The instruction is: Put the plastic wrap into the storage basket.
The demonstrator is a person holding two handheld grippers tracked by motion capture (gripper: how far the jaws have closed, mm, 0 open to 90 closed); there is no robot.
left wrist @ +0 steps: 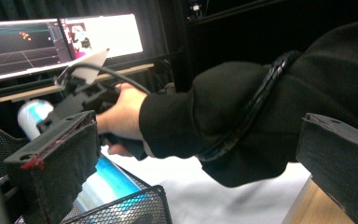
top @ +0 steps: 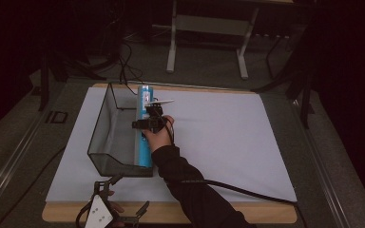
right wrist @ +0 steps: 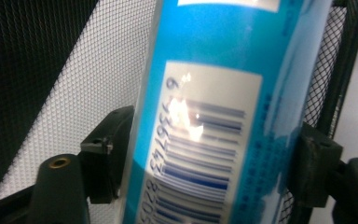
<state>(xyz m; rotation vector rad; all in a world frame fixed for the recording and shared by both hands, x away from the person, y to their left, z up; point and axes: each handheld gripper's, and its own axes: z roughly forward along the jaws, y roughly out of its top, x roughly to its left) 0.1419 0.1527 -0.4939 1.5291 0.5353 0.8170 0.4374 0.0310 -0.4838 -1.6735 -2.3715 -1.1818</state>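
A single blue cylinder, glossy and smooth, with a white barcode label, is laid lengthwise along the right wall of one black wire-mesh tray; the tray is long and open-topped, its fine mesh seen through to the white beneath in the right gripper view; the right tool is clamped on the cylinder, its two dark padded jaws pressed against either side of the blue body, with the hand and a black sleeve behind it; a thick black cable is trailed from it across the near right; the left tool is held at the near edge, its jaws spread apart with nothing between them, a grey three-cornered plate on top; the surface is a pale wooden board covered by one large matt white sheet; grey flooring and the pale legs of another table are seen beyond, in a dim room; two lit screens are shown in the left gripper view.
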